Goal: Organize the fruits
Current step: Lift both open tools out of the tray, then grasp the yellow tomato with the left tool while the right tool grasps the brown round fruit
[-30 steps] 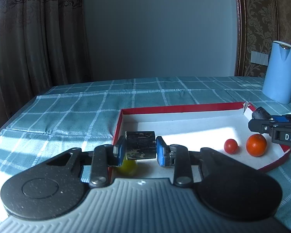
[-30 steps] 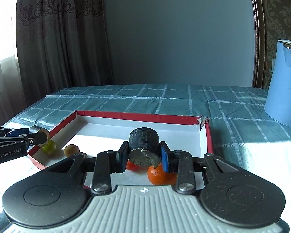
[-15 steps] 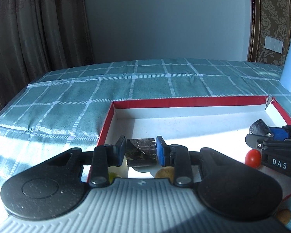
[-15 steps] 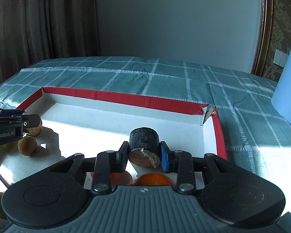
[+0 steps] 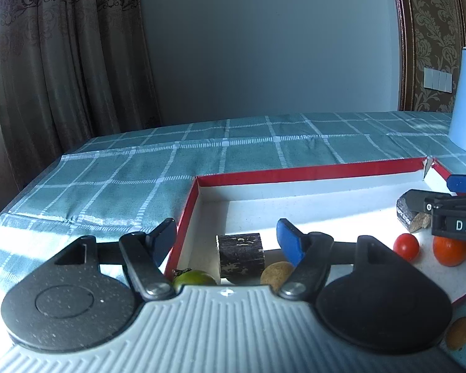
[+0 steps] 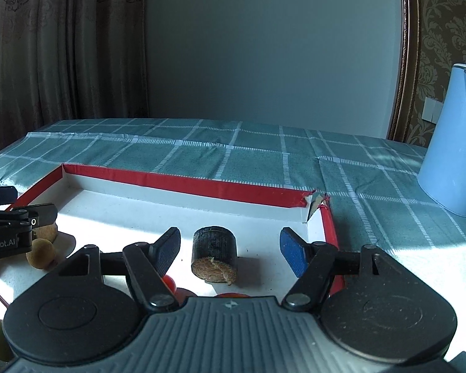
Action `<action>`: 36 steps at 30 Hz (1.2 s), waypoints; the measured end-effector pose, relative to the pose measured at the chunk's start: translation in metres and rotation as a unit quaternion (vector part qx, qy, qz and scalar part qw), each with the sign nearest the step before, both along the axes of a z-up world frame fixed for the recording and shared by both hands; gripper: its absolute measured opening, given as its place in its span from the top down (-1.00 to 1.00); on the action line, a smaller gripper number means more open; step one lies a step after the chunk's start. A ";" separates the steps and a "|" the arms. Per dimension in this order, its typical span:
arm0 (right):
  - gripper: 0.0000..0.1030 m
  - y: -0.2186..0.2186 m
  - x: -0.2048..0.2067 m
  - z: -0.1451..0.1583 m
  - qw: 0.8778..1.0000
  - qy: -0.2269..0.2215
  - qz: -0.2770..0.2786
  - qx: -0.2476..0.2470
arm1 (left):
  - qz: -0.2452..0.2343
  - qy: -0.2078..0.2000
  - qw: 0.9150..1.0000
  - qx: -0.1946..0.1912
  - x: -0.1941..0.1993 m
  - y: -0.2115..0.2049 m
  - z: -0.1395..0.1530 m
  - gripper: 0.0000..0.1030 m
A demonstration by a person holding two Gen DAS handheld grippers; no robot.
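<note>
Sugarcane pieces: one [image 5: 241, 258] stands free in the red-rimmed tray [image 5: 310, 172] between my left gripper's [image 5: 227, 241] just-opened jaws; the other [image 6: 215, 257] likewise under my right gripper [image 6: 230, 248]. I back both out straight, without nudging either piece or the cherry tomato [image 5: 405, 246].

right gripper [image 5: 456, 217] is showing white "DAS" at 3 o'clock | left gripper [image 6: 6, 233] is showing "Robot.AI" at 9 o'clock
</note>
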State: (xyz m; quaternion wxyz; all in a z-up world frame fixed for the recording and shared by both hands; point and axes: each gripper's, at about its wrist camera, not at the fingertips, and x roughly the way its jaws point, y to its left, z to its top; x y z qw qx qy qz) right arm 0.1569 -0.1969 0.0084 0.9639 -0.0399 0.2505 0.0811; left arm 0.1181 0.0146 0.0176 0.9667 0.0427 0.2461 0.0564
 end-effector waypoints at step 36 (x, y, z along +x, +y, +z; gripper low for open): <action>-0.43 -0.036 -0.119 -0.004 0.997 -0.022 0.013 0.073 | -0.077 0.023 0.997 -0.005 -0.113 0.003 -0.013 -0.67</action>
